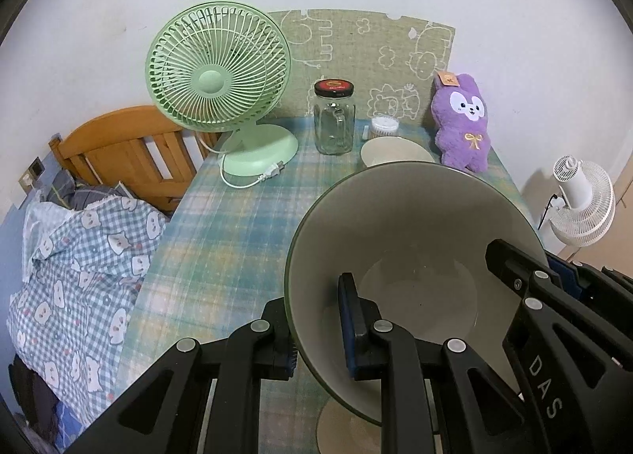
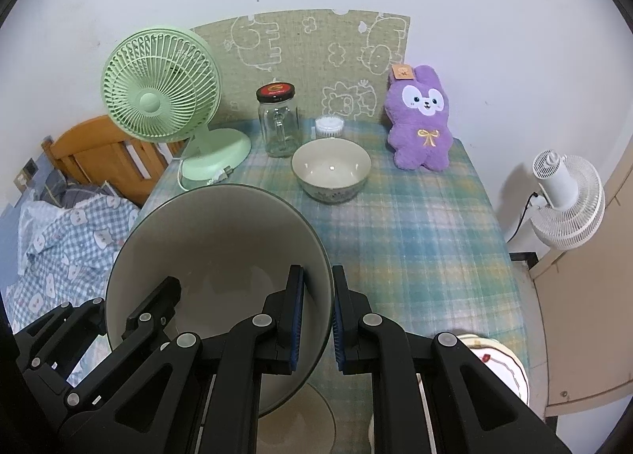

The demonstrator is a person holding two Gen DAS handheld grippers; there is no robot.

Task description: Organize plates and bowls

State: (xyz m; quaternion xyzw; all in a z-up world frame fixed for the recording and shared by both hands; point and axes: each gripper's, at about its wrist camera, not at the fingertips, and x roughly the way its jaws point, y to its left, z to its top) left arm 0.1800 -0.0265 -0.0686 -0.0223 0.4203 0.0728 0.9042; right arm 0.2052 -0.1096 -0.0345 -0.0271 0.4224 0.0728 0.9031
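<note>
Gripping opposite edges of one large bowl (image 1: pixel 399 224), both grippers hold it above the near part of the tabletop (image 2: pixel 415 224). Left gripper (image 1: pixel 320 331): jaws closed on the bowl's left rim, one pad inside, one outside. Right gripper (image 2: pixel 318 319): jaws closed on the right rim the same way. Bowl tilted, open side toward the cameras. Small bowl (image 2: pixel 331 169) sits farther back, near a glass jar (image 2: pixel 277 122), green fan (image 2: pixel 158 86) at far left, purple plush (image 2: pixel 421 118) at far right.
</note>
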